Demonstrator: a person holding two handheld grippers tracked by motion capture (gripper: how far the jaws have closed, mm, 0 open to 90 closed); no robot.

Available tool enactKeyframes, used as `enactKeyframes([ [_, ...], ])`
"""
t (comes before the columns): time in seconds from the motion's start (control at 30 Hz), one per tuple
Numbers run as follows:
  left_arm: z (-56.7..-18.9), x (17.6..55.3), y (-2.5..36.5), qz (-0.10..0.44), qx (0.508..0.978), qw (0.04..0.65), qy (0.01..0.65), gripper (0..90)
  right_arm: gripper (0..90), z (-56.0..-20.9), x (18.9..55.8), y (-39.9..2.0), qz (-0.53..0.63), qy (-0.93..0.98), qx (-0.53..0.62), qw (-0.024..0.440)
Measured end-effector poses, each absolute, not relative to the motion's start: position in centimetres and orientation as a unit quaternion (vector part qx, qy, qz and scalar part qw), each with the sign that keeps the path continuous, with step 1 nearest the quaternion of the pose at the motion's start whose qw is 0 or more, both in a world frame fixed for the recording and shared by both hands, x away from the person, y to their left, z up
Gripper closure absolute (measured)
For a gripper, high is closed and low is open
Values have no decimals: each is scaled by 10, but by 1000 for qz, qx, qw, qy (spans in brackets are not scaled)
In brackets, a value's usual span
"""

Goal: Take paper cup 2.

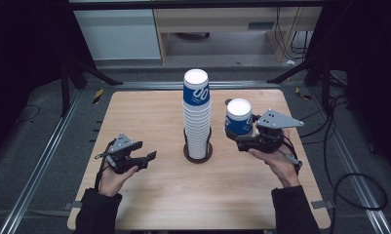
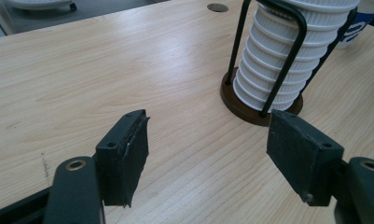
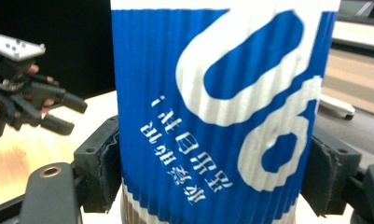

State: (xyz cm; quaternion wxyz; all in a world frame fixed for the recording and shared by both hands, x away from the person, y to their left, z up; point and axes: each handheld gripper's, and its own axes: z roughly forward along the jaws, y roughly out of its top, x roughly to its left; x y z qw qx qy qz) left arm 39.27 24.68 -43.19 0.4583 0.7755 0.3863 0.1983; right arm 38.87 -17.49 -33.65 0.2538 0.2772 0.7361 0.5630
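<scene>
The blue-and-white ribbed paper cup [image 1: 239, 118] sits right of centre in the high view, clamped upside-down in the right gripper [image 1: 242, 139] — pads pressing both its sides, clear in the right gripper view [image 3: 222, 112]. The risk here is a crushed wall if that squeeze tightens, or a slip since the corrugated sleeve is light. Just left of it stands the tall stack of white-and-blue paper cups [image 1: 197, 114] in its black wire holder with a brown round base [image 1: 198, 152] — a sideways swing could knock it over. The left gripper [image 1: 143, 160] waits lower left over the pale wooden table [image 1: 149, 117], jaws parted with nothing between them, well apart from the stack.
</scene>
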Motion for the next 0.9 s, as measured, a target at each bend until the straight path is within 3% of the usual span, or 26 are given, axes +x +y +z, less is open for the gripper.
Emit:
enactKeyframes([
  [0.33,-429,388,238,184,780,469,372,283,208,-371,382,-164,551,768,254,205],
  [0.9,-423,377,218,164,792,484,335,278,209,-401,379,-138,518,811,212,169],
])
